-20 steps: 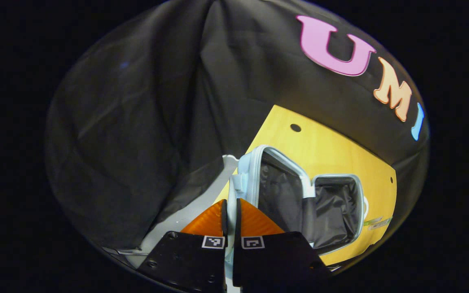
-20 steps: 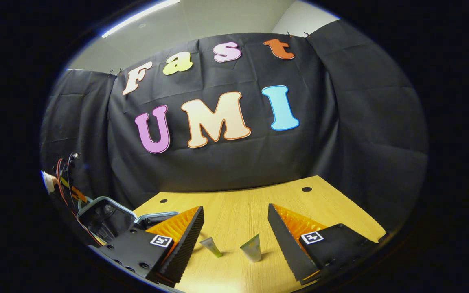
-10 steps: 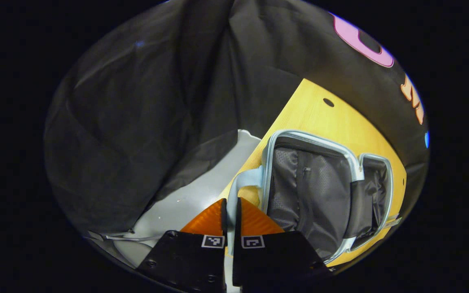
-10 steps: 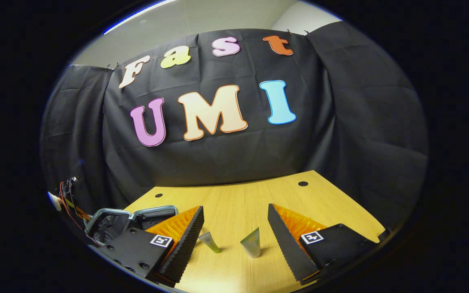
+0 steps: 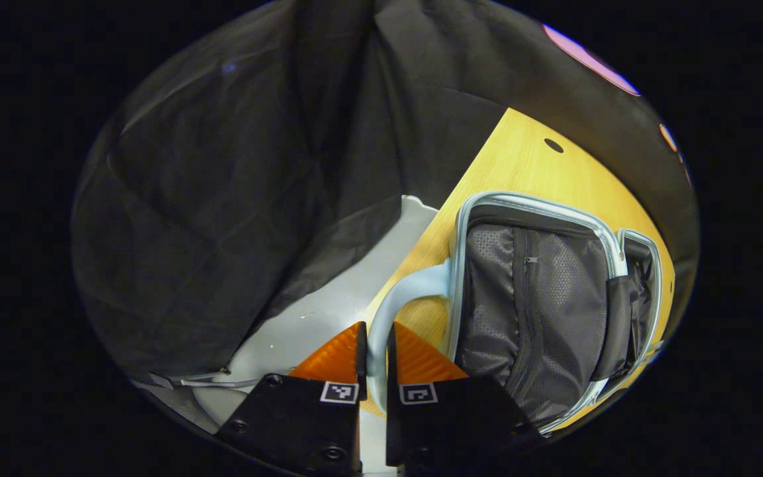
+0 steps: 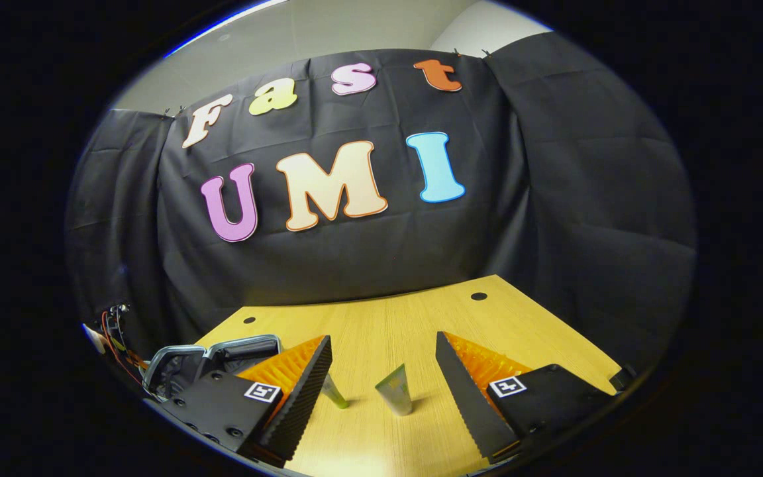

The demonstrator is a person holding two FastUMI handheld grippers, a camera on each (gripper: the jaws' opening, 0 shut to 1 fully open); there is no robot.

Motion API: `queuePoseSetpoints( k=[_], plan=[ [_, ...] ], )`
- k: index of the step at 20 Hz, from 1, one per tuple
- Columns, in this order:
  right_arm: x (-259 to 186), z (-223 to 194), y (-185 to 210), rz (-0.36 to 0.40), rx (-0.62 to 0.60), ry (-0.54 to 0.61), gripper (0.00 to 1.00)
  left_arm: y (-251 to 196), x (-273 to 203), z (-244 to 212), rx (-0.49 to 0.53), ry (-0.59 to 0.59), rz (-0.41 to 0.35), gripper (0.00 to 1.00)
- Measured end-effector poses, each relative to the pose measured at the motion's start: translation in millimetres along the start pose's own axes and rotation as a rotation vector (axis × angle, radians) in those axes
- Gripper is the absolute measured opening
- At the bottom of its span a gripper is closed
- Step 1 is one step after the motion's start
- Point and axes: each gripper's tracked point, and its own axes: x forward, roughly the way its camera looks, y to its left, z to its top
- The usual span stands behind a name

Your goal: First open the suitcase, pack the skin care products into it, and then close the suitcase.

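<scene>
A small pale-blue suitcase [image 5: 540, 311] lies open on the wooden table [image 5: 520, 165], its grey mesh lining facing up. My left gripper [image 5: 375, 344] is shut on the suitcase's curved pale-blue handle [image 5: 398, 298], which runs from the lid's edge down between the fingers. In the right gripper view, my right gripper [image 6: 381, 377] hangs open above the table. Two skin care tubes stand ahead of it: a pale-green one [image 6: 395, 389] between the fingers and a thinner tube [image 6: 334, 393] beside the left finger. The open suitcase [image 6: 209, 358] shows at the far left.
The table's left edge drops to a pale floor [image 5: 328, 318] beside the suitcase. Black cloth walls close in behind and on both sides. A bundle of coloured wires [image 6: 116, 328] hangs at the far left of the right gripper view.
The suitcase lid has swung further down and now lies nearly flat, carried by the left gripper holding the handle. The right gripper has drifted slightly right, still open.
</scene>
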Motion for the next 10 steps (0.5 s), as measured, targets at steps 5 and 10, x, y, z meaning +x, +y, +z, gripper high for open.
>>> queuePoseSetpoints(
  k=[5,10],
  plan=[
    [-2.9,-4.5,-14.2,-0.003,-0.017,0.007,0.98,10.7,-29.8,1.9,0.071,-0.036,0.108,0.57],
    [1.5,-10.4,-30.8,0.013,-0.017,0.031,0.98,-41.3,-111.9,1.0,0.200,-0.088,0.081,0.97]
  ],
)
